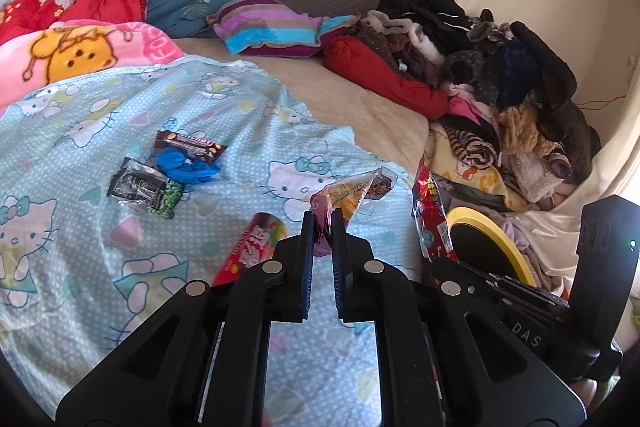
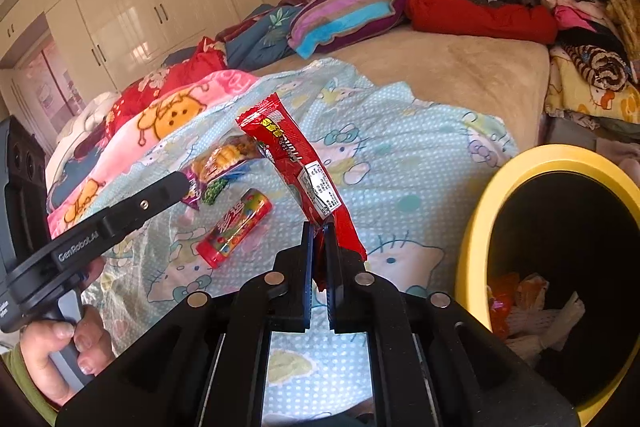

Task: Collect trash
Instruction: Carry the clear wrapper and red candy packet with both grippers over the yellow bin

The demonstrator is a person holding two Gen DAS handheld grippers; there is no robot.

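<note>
We've got the yellow-rimmed trash bin (image 2: 476,227) just beside the bed (image 2: 460,75), and both wrappers could flutter short of it, each pinched only by an edge. Our right claw (image 2: 319,227) angles down, clamped on the long red snack wrapper (image 2: 296,163); our left claw (image 1: 323,217) tilts down, pinching a clear candy bag (image 1: 352,193) above the sheet.

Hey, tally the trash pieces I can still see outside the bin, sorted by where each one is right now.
Held in the left hand-held gripper: 1, clear snack wrapper
Held in the right hand-held gripper: 1, red wrapper
Lying on the bed sheet: 4, brown bar wrapper, blue scrap, black packet, red candy tube
Total: 6
</note>
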